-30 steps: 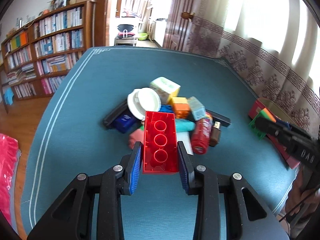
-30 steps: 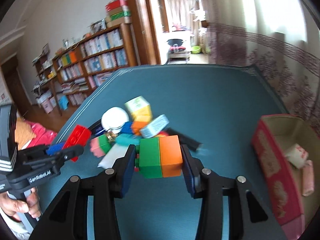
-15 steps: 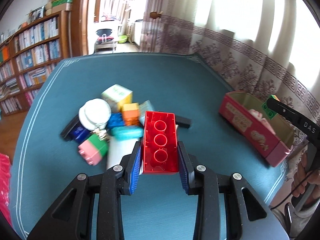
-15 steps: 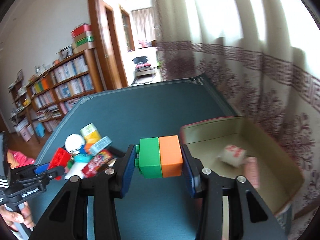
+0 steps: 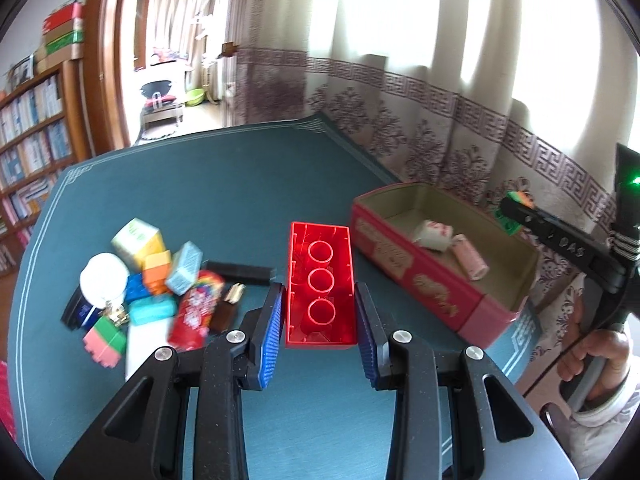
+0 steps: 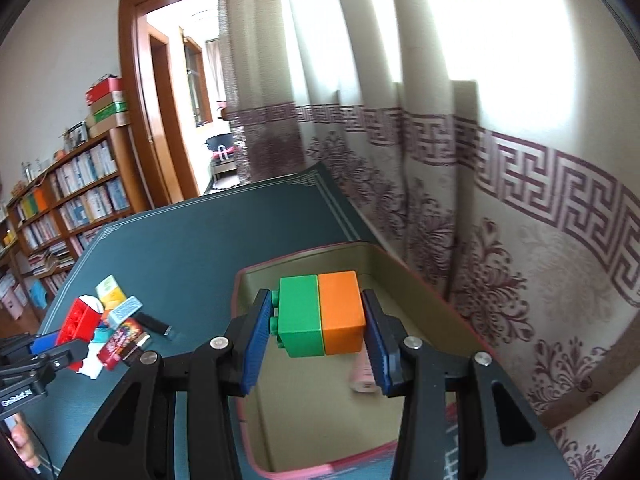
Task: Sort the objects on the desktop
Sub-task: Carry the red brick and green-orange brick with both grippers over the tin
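Observation:
My left gripper (image 5: 320,320) is shut on a long red building brick (image 5: 320,284), hollow underside facing the camera, held above the blue table just left of the pink box (image 5: 424,284). In the right wrist view my right gripper (image 6: 318,326) is shut on a green-and-orange block pair (image 6: 322,314), hanging over the inside of the pink box (image 6: 248,360). The box holds a white crumpled packet (image 5: 434,234) and a pink wrapped item (image 5: 470,258). The pile of mixed objects (image 5: 152,280) lies on the table to the left.
The blue tablecloth (image 5: 224,188) ends at a patterned curtain (image 5: 440,128) right behind the box. A bookshelf (image 6: 68,200) and an open doorway (image 5: 176,76) stand beyond the table's far end. A person's hand (image 5: 596,356) grips the right tool's handle.
Both grippers have swung right from the pile toward the pink box, each keeping its brick. The right gripper went from above the table to over the box's inside.

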### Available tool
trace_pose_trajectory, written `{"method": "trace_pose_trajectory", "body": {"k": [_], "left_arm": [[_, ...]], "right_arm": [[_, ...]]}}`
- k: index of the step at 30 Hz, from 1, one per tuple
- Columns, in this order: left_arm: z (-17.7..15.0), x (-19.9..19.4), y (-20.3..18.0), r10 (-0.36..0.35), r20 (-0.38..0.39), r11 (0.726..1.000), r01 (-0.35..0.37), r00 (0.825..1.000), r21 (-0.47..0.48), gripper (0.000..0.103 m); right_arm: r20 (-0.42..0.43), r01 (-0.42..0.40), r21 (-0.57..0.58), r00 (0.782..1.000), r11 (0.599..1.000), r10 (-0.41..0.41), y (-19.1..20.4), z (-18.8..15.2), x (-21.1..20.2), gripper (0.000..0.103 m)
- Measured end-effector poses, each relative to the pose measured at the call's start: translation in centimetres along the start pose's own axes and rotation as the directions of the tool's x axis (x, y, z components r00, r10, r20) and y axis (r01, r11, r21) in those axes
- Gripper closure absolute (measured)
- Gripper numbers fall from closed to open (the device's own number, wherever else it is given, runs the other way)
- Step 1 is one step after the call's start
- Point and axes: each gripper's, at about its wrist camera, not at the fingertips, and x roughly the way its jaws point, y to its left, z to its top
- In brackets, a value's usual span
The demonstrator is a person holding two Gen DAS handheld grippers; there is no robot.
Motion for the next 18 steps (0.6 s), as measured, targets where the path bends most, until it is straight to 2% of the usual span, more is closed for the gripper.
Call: {"method": "trace_pose_trajectory", "body": {"k": [8, 15, 18], "left_arm": [[2.4, 1.8, -5.3, -0.117, -0.009, 0.992, 0.117, 0.993, 0.056, 0.067], [4.2, 4.5, -9.6, -0.21, -0.037, 0.973, 0.212, 0.977, 0.094, 0.066], [4.7, 5.3, -11.0, -0.221, -0.035, 0.967, 0.223, 0.975, 0.121, 0.066]], "right_arm": [[0.003, 0.055, 0.034, 0.998, 0.998, -0.055, -2.6, -0.1, 0.2, 0.055], [0.0, 0.065, 0.063, 0.998, 0.996, -0.065, -4.3, -0.2, 0.9, 0.055], [0.006, 0.071, 0.071, 0.997, 0.995, -0.072, -4.7, -0.1, 0.9, 0.054]]}}
